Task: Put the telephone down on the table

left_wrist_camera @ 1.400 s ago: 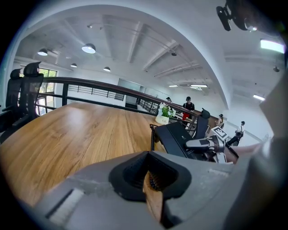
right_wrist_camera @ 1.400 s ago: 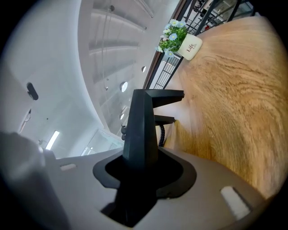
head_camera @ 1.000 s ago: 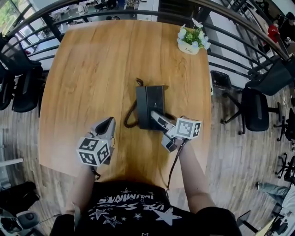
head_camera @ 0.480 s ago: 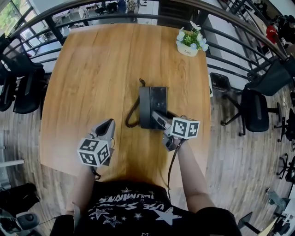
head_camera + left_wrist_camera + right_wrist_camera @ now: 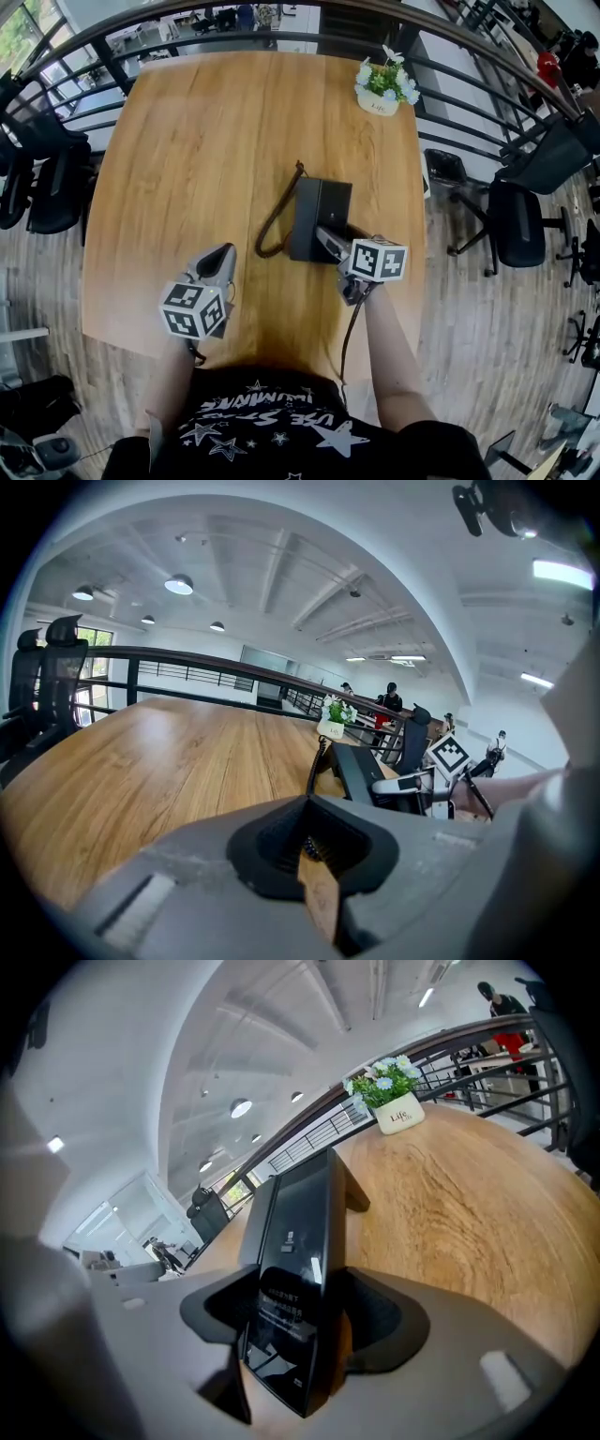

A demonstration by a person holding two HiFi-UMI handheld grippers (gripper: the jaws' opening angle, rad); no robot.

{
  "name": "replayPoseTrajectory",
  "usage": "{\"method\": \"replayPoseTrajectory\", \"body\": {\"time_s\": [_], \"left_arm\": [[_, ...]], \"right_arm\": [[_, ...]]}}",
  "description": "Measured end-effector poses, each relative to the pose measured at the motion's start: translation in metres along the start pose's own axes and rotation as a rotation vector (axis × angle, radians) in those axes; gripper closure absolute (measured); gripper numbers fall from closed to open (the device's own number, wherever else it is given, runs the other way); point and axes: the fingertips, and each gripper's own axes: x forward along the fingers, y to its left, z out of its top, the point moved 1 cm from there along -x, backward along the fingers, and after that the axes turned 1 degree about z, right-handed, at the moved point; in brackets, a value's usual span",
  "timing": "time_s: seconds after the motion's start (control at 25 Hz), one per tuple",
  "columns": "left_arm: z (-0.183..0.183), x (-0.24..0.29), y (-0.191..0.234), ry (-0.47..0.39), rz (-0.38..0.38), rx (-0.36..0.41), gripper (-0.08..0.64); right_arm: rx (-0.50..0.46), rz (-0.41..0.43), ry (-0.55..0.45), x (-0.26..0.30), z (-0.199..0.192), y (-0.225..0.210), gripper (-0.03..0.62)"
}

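The black telephone (image 5: 319, 216) lies on the wooden table (image 5: 197, 141), its coiled cord (image 5: 275, 214) looping off to the left. My right gripper (image 5: 330, 241) is at the phone's near end. In the right gripper view the phone (image 5: 298, 1232) stands between the jaws, which are opening, with dark gaps at its sides. My left gripper (image 5: 221, 255) hovers over the table's near left part, shut and empty. From the left gripper view the phone (image 5: 361, 771) and the right gripper (image 5: 408, 785) sit to the right.
A white pot of flowers (image 5: 382, 86) stands at the table's far right corner. Black office chairs (image 5: 42, 169) (image 5: 525, 220) flank the table on both sides. A dark railing (image 5: 281, 33) curves round behind it. The table's near edge (image 5: 244, 352) is close to my body.
The right gripper's jaws have spread wider round the phone's near end and the gripper has rolled and sunk a little. The phone now lies flatter. The left gripper has not moved.
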Motion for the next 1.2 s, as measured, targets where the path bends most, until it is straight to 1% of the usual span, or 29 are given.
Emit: {"method": "replayPoseTrajectory", "body": {"time_s": [0.2, 0.4, 0.48, 0.68, 0.84, 0.92, 1.12, 1.2], "left_arm": [[-0.001, -0.001, -0.004, 0.0, -0.007, -0.003, 0.558], [-0.001, -0.007, -0.004, -0.015, -0.013, 0.001, 0.558], [-0.002, -0.013, 0.0, -0.016, -0.01, 0.005, 0.558], [-0.01, -0.029, 0.008, -0.014, -0.021, 0.001, 0.558], [-0.018, -0.046, 0.019, -0.004, -0.034, -0.002, 0.558], [-0.02, -0.055, 0.025, -0.002, -0.042, -0.011, 0.558], [-0.015, -0.077, 0.042, -0.007, -0.072, 0.011, 0.558], [-0.015, -0.085, 0.049, -0.008, -0.083, 0.013, 0.558]], "right_arm": [[-0.018, -0.017, 0.001, -0.002, 0.0, 0.001, 0.302], [-0.053, -0.064, -0.018, -0.005, 0.0, 0.001, 0.311], [-0.06, -0.084, -0.032, -0.009, 0.001, 0.003, 0.328], [-0.077, -0.13, -0.09, -0.026, 0.003, 0.011, 0.342], [-0.086, -0.192, -0.154, -0.038, 0.0, 0.024, 0.344], [-0.097, -0.221, -0.171, -0.042, -0.004, 0.034, 0.364], [-0.113, -0.246, -0.2, -0.045, -0.015, 0.067, 0.365], [-0.117, -0.258, -0.22, -0.046, -0.019, 0.08, 0.379]]}}
